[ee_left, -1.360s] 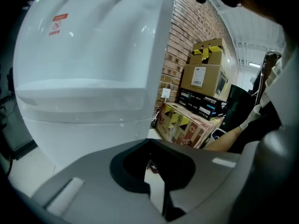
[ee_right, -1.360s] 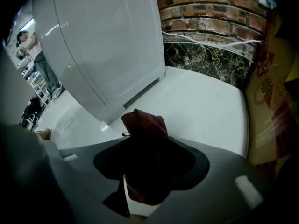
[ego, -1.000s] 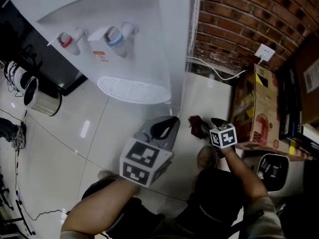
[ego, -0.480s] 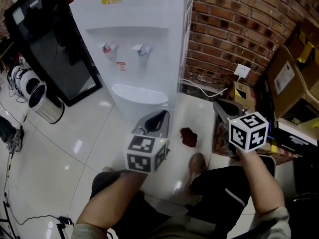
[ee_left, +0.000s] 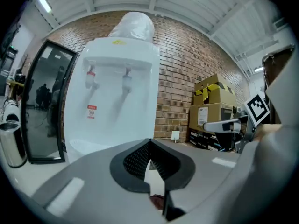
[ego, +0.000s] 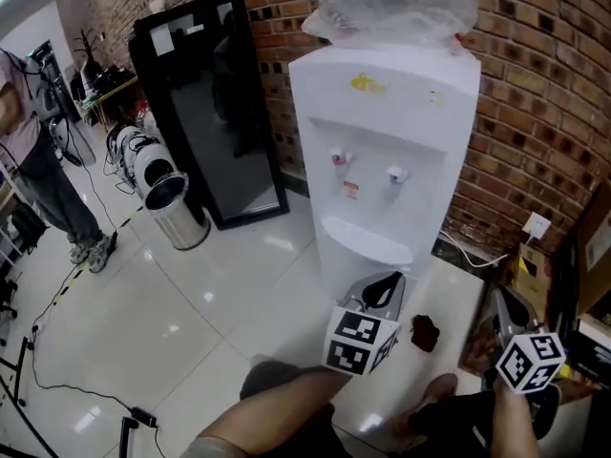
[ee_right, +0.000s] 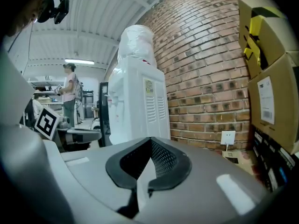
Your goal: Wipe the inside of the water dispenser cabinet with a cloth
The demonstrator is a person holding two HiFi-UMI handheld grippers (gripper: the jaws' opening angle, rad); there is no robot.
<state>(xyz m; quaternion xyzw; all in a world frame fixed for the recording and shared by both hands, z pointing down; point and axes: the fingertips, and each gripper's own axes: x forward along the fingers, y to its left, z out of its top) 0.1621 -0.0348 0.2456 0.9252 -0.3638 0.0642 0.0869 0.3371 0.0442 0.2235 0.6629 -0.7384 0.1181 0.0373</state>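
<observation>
One water dispenser (ego: 387, 160) stands upright against the brick wall (ego: 535, 113), long axis vertical, its two taps (ego: 339, 157) – one red, one blue – facing the grippers. One dark red cloth (ego: 424, 333) lies crumpled on the floor (ego: 191, 303) beside its base. The left gripper (ego: 384, 289) and right gripper (ego: 500, 301) both have jaws together, empty – the left hides the lower cabinet front. One steel bin (ego: 177, 210) stands well left.

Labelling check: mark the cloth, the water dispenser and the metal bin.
cloth (ego: 424, 332), head view, middle of the dark red heap.
water dispenser (ego: 396, 108), head view, front panel above the taps.
metal bin (ego: 183, 222), head view, side wall.
</observation>
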